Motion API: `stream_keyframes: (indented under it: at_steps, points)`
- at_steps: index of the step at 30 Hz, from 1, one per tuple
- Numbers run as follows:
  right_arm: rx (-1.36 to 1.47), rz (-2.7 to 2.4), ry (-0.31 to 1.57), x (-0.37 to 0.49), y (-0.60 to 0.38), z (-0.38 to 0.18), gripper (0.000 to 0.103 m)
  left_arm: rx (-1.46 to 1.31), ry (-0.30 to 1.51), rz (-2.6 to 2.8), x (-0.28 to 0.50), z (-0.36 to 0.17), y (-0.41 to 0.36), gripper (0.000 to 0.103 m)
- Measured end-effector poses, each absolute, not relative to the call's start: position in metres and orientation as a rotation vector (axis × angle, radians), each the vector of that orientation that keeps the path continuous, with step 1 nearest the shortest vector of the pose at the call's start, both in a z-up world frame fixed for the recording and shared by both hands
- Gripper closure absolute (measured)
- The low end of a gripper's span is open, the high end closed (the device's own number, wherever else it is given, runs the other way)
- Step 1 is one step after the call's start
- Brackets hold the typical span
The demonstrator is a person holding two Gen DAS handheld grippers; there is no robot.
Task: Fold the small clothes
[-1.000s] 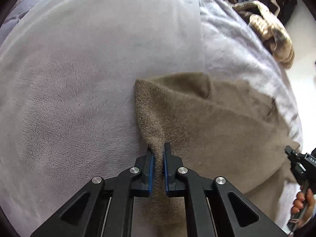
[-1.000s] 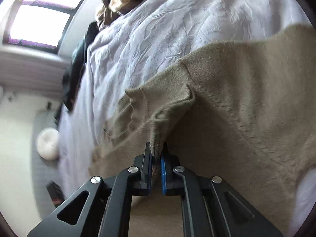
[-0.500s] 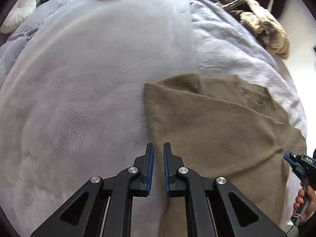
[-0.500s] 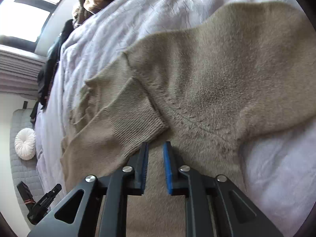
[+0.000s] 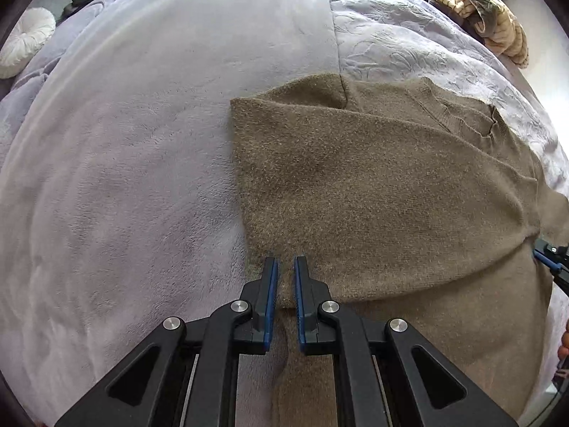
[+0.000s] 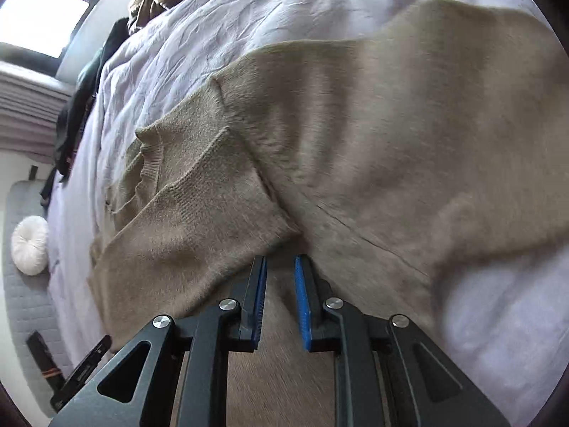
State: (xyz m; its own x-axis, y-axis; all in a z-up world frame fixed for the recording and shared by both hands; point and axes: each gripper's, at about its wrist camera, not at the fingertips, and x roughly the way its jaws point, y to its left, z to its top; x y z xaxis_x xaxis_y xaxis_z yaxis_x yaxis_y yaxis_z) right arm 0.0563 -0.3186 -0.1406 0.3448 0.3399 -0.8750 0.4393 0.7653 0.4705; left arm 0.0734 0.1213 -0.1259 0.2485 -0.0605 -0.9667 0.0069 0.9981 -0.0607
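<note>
A tan knitted sweater [image 5: 373,185] lies flat on the bed, folded with a straight left edge. My left gripper [image 5: 283,261] hovers over its near left corner, shut to a narrow gap, with no cloth pinched. In the right wrist view the sweater [image 6: 391,124] fills the frame and its sleeve [image 6: 199,220] lies folded across the body. Just behind the sleeve's cuff my right gripper [image 6: 281,259] stands open with nothing between its pads. That right gripper's tip [image 5: 549,261] also shows at the right edge of the left wrist view.
The sweater rests on a lilac plush blanket [image 5: 124,160] beside a crinkled lilac sheet [image 5: 409,46]. A heap of beige and dark clothes [image 5: 480,10] lies at the far right of the bed. A round white cushion [image 6: 30,245] sits off the bed. A bright window [image 6: 53,7] is beyond.
Both grippers let go of the sweater cloth they pinched a second ago and drew back. The lifted edge and sleeve now lie flat. The right jaws have parted.
</note>
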Motion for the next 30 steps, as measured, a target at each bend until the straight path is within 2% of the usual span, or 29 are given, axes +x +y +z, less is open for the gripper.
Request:
stream_keyframes:
  at_steps: [2, 3, 4, 6, 11, 13, 18, 21, 28, 29, 30]
  points:
    - [0.746, -0.061, 1.263, 0.050, -0.320, -0.135, 0.080, -0.020, 1.319, -0.043, 0.073, -0.121, 0.115, 0.092]
    - [0.743, -0.056, 1.269, 0.045, -0.321, -0.131, 0.071, -0.008, 1.320, -0.043, 0.071, -0.117, 0.112, 0.092]
    - [0.732, -0.054, 1.274, 0.040, -0.321, -0.127, 0.056, -0.015, 1.323, -0.056, 0.070, -0.115, 0.109, 0.092]
    - [0.707, -0.050, 1.275, 0.032, -0.318, -0.119, 0.045, -0.027, 1.336, -0.069, 0.064, -0.109, 0.101, 0.092]
    - [0.666, -0.028, 1.306, 0.023, -0.305, -0.107, 0.044, -0.014, 1.367, -0.094, 0.049, -0.099, 0.078, 0.092]
    - [0.634, -0.027, 1.314, 0.016, -0.303, -0.102, 0.036, -0.012, 1.399, -0.110, 0.043, -0.098, 0.065, 0.092]
    - [0.582, -0.017, 1.316, 0.006, -0.301, -0.091, 0.033, -0.017, 1.406, -0.131, 0.031, -0.094, 0.040, 0.092]
    - [0.565, -0.007, 1.312, 0.000, -0.303, -0.087, 0.025, -0.015, 1.403, -0.148, 0.029, -0.089, 0.024, 0.092]
    - [0.548, -0.018, 1.313, -0.005, -0.311, -0.086, 0.025, 0.047, 1.400, -0.164, 0.032, -0.085, -0.009, 0.092]
    - [0.546, -0.023, 1.313, -0.006, -0.313, -0.087, 0.025, 0.046, 1.402, -0.164, 0.032, -0.084, -0.014, 0.081]
    - [0.539, -0.033, 1.312, -0.008, -0.316, -0.087, 0.022, 0.047, 1.405, -0.162, 0.033, -0.084, -0.017, 0.014]
